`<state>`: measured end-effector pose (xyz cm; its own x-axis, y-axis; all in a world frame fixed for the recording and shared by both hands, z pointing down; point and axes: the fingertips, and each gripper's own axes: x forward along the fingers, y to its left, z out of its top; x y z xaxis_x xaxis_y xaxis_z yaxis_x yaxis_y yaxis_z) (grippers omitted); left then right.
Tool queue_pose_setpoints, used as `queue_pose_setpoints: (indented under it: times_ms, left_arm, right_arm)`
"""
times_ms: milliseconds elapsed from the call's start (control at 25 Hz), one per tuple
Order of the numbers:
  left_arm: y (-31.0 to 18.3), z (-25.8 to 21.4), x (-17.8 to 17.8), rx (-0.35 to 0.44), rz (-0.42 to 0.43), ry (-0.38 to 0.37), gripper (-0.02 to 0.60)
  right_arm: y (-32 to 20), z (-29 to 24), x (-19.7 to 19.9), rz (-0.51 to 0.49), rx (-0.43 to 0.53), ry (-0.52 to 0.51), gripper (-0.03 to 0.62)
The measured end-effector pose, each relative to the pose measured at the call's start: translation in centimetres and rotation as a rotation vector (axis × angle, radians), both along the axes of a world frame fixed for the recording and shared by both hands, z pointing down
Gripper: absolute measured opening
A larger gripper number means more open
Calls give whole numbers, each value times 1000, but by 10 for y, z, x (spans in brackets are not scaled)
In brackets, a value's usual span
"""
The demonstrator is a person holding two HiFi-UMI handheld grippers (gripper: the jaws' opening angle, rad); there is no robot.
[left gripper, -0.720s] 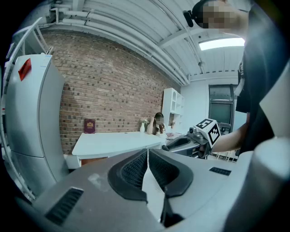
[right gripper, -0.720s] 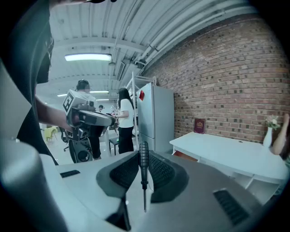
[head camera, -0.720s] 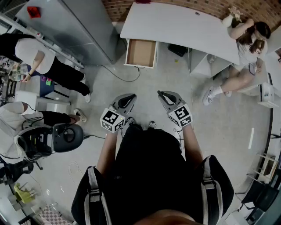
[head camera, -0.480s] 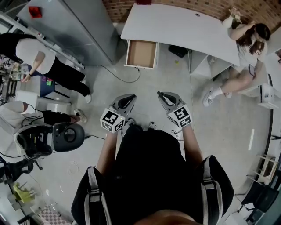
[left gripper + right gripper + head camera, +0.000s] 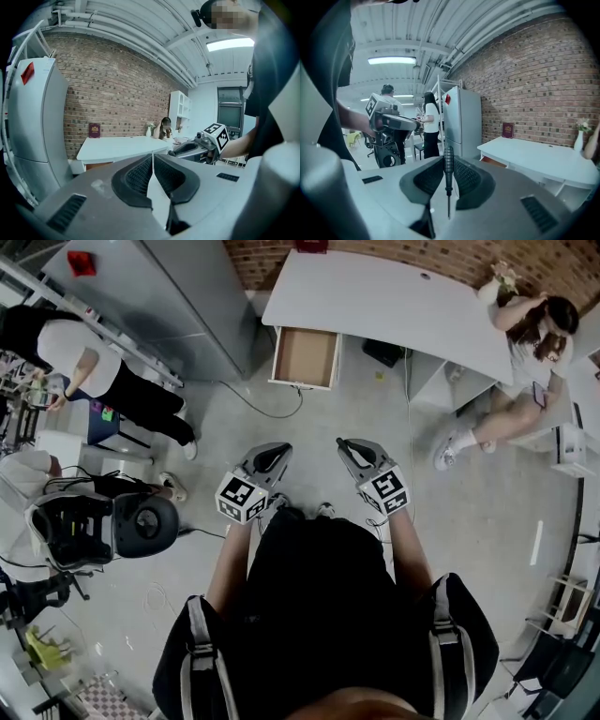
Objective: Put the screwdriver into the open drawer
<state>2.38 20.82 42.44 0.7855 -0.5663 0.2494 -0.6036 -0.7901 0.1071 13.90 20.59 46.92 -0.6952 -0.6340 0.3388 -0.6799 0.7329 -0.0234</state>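
Note:
A black-handled screwdriver (image 5: 448,174) stands upright between the pads of my right gripper (image 5: 448,164), handle up and thin shaft pointing down; the gripper is shut on it. In the head view the right gripper (image 5: 350,445) and left gripper (image 5: 273,453) hover side by side above the floor, in front of my body. The left gripper (image 5: 153,161) is shut with nothing between its pads. The open drawer (image 5: 305,356) with a brown bottom sticks out from under the white desk (image 5: 394,298), well ahead of both grippers. It shows as a brown strip (image 5: 494,161) in the right gripper view.
A tall grey fridge (image 5: 173,296) stands left of the drawer. A seated person (image 5: 525,362) is at the desk's right end. Two people (image 5: 89,367) and a black chair (image 5: 141,526) are on the left. A cable (image 5: 262,409) runs across the floor.
Both grippers keep their places. The head view has shifted slightly, and the people at the left and right edges have moved a little.

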Motion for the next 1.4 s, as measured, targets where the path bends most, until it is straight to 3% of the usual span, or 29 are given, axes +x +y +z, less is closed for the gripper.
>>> queue_pose_setpoints:
  times_ms: [680,1400]
  left_arm:
    - [11,2,-13,-11,-47,15,23]
    - [-59,10,-16,-31,-14,84,23]
  right_arm:
    - [10,0,-11,-42,-17,-9,123]
    - [-40,10,-26,-43,-59,71,123]
